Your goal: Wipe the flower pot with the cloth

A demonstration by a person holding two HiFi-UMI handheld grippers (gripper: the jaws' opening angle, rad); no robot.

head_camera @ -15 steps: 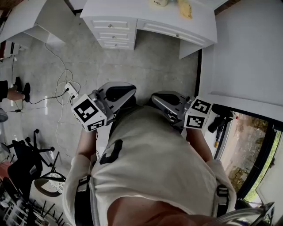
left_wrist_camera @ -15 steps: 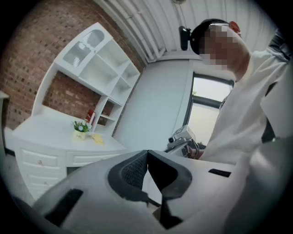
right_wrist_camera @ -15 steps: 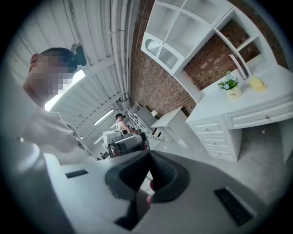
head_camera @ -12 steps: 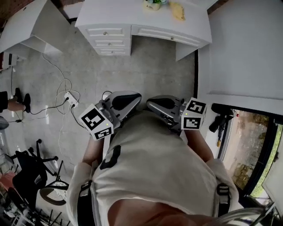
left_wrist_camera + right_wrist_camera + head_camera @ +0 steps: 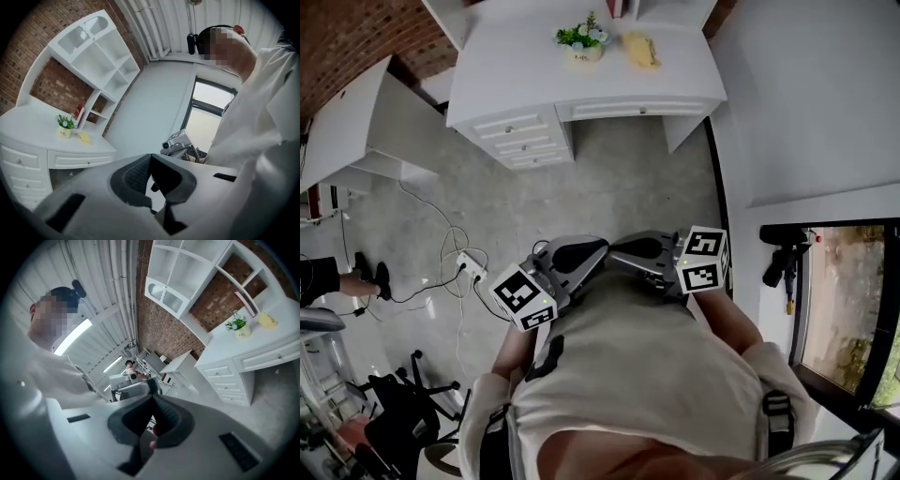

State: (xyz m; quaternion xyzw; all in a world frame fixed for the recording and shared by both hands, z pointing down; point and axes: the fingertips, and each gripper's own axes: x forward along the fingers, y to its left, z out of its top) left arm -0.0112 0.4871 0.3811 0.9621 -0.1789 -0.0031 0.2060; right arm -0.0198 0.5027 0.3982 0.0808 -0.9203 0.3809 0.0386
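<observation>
I see my table [image 5: 516,89] white, the brick wall [image 5: 347,42] red-brown, the floor [image 5: 619,178] mottled grey. The flower pot [image 5: 582,54] is cream under green leaves (some white blooms), the cloth [image 5: 641,49] yellow. Left claw [image 5: 150,158] and right claw [image 5: 152,397]: pale grey, dark pads [image 5: 136,176], cubes [image 5: 523,298] patterned in black-and-white squares.

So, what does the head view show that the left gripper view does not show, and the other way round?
Only the head view: a power strip with cables on the floor, and a black chair. Only the left gripper view: the shelf unit over the desk, a red item on it, and the left gripper with jaws shut and empty. Both: the white desk, the flower pot and the yellow cloth beside it.
</observation>
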